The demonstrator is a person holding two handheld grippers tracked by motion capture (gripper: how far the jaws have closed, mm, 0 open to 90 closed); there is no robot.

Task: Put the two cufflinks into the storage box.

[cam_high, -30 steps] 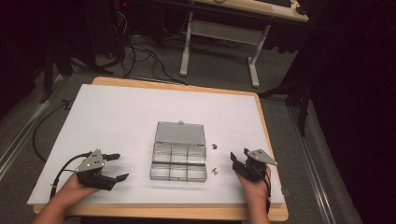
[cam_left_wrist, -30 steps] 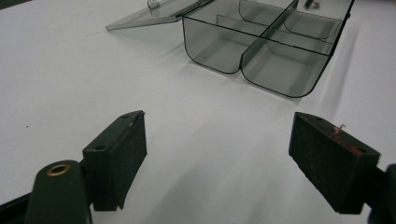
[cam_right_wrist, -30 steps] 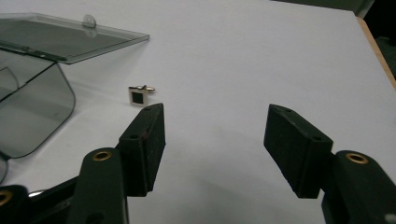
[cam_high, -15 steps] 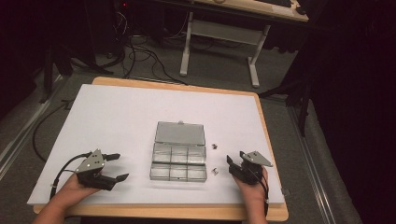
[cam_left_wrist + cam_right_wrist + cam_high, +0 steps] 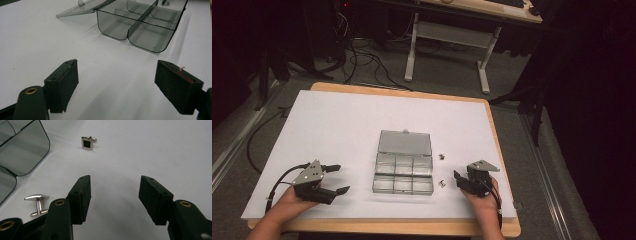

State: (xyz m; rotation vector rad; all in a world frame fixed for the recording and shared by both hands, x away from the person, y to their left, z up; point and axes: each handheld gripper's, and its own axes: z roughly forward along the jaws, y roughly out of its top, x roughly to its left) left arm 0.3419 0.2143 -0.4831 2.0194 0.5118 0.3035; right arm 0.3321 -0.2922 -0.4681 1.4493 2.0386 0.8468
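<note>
A clear grey compartment box (image 5: pixel 403 170) lies mid-table with its lid (image 5: pixel 405 142) folded open behind it. Two silver cufflinks lie to its right: a far one (image 5: pixel 442 156) with a square black face (image 5: pixel 87 143), and a near one (image 5: pixel 442 183) resting on its side (image 5: pixel 37 202). My right gripper (image 5: pixel 458 180) sits just right of the near cufflink. It is open and its jaws have just been closing, with bare table between them (image 5: pixel 115 185). My left gripper (image 5: pixel 334 179) rests left of the box, open wide and empty (image 5: pixel 117 72), and points at the box (image 5: pixel 140 27).
The white sheet (image 5: pixel 337 125) covers a wooden table whose edge (image 5: pixel 499 150) shows on the right. Beyond it are a desk frame (image 5: pixel 447 40) and cables (image 5: pixel 357 40) on the floor.
The right gripper's jaws have narrowed a little. Both hands have kept their places.
</note>
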